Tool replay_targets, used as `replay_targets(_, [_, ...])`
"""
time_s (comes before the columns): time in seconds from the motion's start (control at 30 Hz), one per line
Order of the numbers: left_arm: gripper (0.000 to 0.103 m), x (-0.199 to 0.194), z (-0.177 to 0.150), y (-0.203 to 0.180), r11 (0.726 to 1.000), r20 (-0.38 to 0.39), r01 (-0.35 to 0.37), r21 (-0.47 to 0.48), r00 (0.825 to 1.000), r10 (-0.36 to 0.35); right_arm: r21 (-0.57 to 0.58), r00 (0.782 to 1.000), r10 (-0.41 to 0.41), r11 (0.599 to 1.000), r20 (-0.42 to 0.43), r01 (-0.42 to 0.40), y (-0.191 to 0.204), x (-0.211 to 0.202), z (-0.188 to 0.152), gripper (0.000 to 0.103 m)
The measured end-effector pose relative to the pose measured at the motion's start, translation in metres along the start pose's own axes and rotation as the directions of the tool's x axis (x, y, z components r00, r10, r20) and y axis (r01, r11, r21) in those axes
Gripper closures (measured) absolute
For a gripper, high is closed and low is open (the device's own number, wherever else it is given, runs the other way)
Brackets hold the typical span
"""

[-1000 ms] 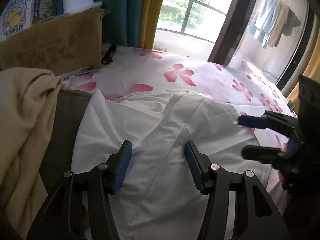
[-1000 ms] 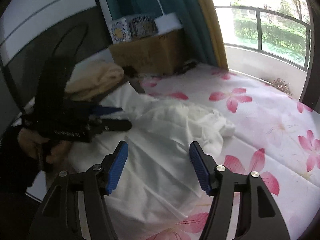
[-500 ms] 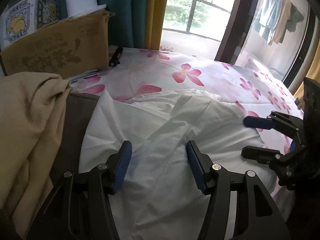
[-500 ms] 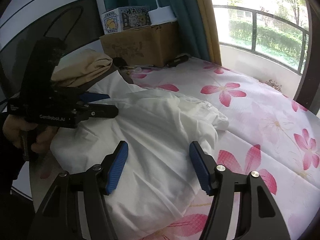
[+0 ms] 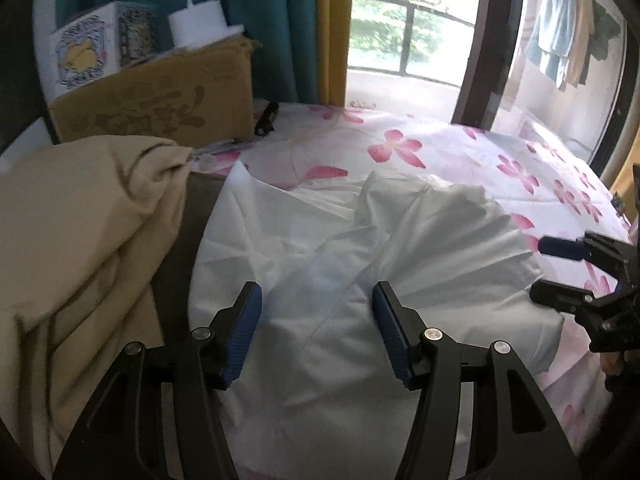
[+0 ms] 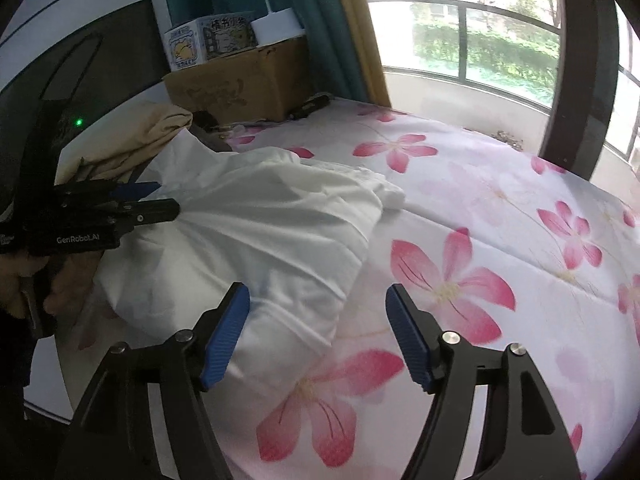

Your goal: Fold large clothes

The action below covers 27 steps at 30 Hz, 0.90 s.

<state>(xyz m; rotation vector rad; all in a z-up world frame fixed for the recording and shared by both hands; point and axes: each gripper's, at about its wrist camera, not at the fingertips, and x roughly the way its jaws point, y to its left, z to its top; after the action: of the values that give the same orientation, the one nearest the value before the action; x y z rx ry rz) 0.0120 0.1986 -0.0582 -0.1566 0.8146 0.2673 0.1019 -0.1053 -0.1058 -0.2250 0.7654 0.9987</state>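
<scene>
A large white garment [image 5: 360, 264] lies crumpled and partly folded on the flowered bedsheet [image 5: 440, 148]; it also shows in the right wrist view [image 6: 264, 224]. My left gripper [image 5: 316, 300] is open and empty, hovering over the garment's near part; it also shows at the left of the right wrist view [image 6: 160, 200]. My right gripper [image 6: 318, 304] is open and empty above the garment's near right edge; it also shows at the right edge of the left wrist view [image 5: 540, 270], beside the garment.
A beige folded cloth [image 5: 80, 232] and a dark cloth [image 5: 188, 240] lie left of the garment. A cardboard box [image 5: 160, 108] with a printed carton [image 5: 88, 56] and a white device [image 5: 200, 28] stands at the bedhead. Curtains and a balcony window lie beyond.
Both grippers have drawn back and risen a little from the garment. The right gripper has shifted right, so more bare bedsheet shows under it. Both stay open and empty.
</scene>
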Motion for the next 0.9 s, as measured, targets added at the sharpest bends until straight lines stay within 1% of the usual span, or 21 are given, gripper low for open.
replay_targets(0.17, [0.042,-0.023,-0.005,-0.005,0.999,0.068,-0.025,-0.022,0.997,0.026,0.023,1.000,-0.008,1.000,0.014,0.007,-0.003,-0.012,-0.010,0.032])
replay_targets(0.33, [0.042,-0.046,-0.013,-0.014,0.998,0.143,-0.017,-0.059,0.989,0.026,0.043,1.000,-0.009,0.999,0.021,0.008,-0.008,-0.023,-0.023,0.032])
replay_targets(0.43, [0.042,-0.054,-0.020,-0.025,0.998,0.169,-0.006,-0.059,0.985,0.016,0.051,0.999,-0.024,0.998,0.026,0.022,-0.013,-0.031,-0.031,0.032])
replay_targets(0.6, [0.042,-0.055,-0.029,-0.045,0.999,0.157,0.000,-0.051,0.988,0.008,0.090,0.998,-0.046,0.995,0.032,0.042,-0.026,-0.043,-0.046,0.031])
replay_targets(0.9, [0.042,-0.053,-0.047,-0.075,0.997,0.134,0.061,-0.056,0.990,-0.053,0.135,0.995,-0.090,0.987,0.049,0.083,-0.050,-0.067,-0.068,0.031])
